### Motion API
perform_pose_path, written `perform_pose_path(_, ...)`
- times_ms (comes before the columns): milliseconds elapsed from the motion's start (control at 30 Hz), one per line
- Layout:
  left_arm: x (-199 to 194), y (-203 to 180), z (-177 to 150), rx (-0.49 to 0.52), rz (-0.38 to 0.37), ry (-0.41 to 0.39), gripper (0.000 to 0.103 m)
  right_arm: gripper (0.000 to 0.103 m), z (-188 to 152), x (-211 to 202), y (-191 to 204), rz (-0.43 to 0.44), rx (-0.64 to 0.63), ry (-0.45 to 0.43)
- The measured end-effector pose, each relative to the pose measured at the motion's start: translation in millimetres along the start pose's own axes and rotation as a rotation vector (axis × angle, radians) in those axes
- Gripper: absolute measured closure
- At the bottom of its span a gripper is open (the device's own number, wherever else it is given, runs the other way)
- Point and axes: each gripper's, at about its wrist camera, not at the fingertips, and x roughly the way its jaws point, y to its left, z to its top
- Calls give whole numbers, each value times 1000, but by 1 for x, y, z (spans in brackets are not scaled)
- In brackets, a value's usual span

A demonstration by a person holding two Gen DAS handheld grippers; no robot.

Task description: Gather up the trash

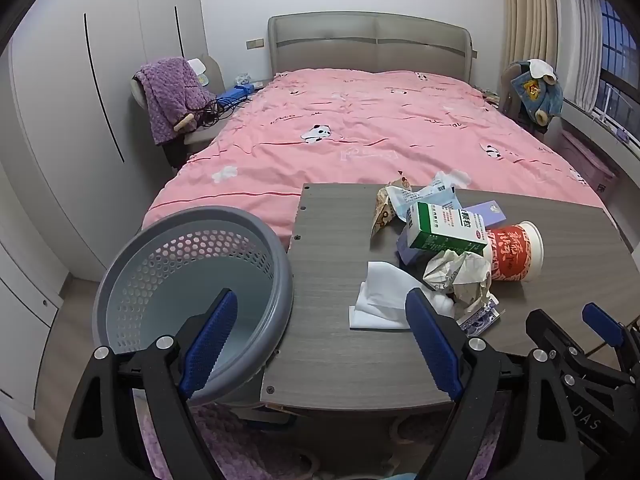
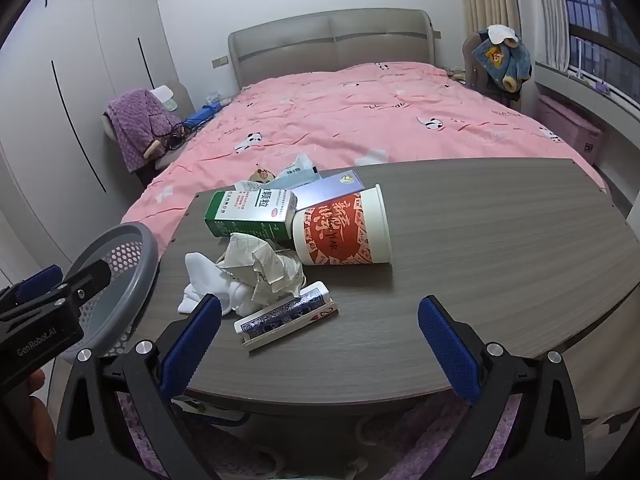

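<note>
You are in a bedroom, facing a bed (image 2: 360, 120) under a pink panda-print cover, with a grey wood-grain table (image 2: 500, 248) set across its foot. The trash sits in one heap toward the table's left half: a red-and-white paper cup (image 2: 344, 232) lies on its side, its open mouth turned toward the table's right edge; a green-and-white medicine box (image 2: 250, 216) lies against the cup's base on the side of the left edge; a pale purple box (image 2: 328, 188) and some torn wrappers (image 2: 298, 170) lie behind them at the far edge. Nearer to you, a crumpled paper ball (image 2: 260, 264) rests against the cup and the green box, a white tissue (image 2: 204, 280) spreads just left of it, and a blue-patterned card pack (image 2: 286, 314) lies closest to the near edge. A grey perforated basket (image 1: 192, 280) stands off the table's left edge, right beside it. Your left gripper (image 1: 322, 338) hangs over the near-left corner, released, jaws spread wide with nothing between them. Your right gripper (image 2: 320, 338) hovers over the near edge, likewise spread wide and holding nothing, the card pack just ahead of its left finger.
</note>
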Motion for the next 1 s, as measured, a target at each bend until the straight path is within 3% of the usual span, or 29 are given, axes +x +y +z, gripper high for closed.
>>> perform_pose_path(1000, -5, 6, 0, -3, 4, -11, 21, 6, 4, -14, 8, -11, -18, -28)
